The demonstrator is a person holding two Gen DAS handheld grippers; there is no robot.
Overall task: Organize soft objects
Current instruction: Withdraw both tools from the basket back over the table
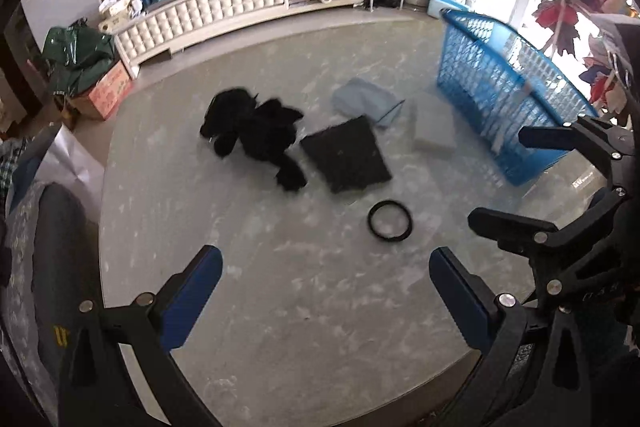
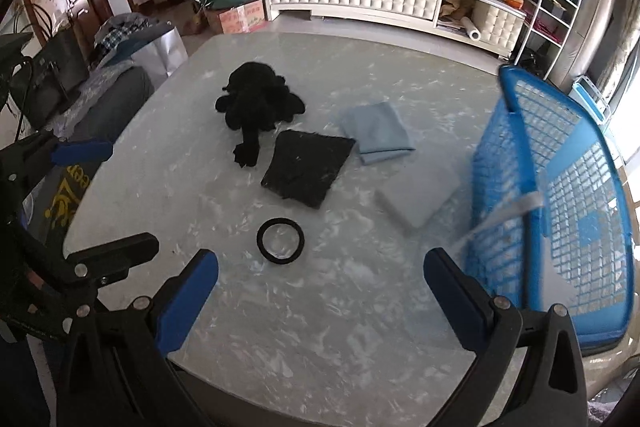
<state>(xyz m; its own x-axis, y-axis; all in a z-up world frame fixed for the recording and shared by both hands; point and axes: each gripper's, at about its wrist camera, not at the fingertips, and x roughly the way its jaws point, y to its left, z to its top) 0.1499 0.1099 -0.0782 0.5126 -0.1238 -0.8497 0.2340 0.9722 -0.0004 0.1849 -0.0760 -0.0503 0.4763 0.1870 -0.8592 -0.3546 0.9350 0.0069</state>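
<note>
I see a fluffy black toy animal (image 2: 256, 111) lying flat on the table at about 11 o'clock, one leg stretched toward me. Just beside it, at 12 o'clock, lies a dark square pad (image 2: 308, 167), flat and a bit fuzzy, its corner close to the toy's leg. A soft light blue cloth (image 2: 377, 133) sits folded at 1 o'clock, touching the pad's far corner. A pale gray sponge block (image 2: 418, 193) lies flat at 2 o'clock. The big blue basket (image 2: 560, 187) stands at 3 o'clock, right next to the sponge. A black ring (image 2: 280, 239) lies flat nearest me.
</note>
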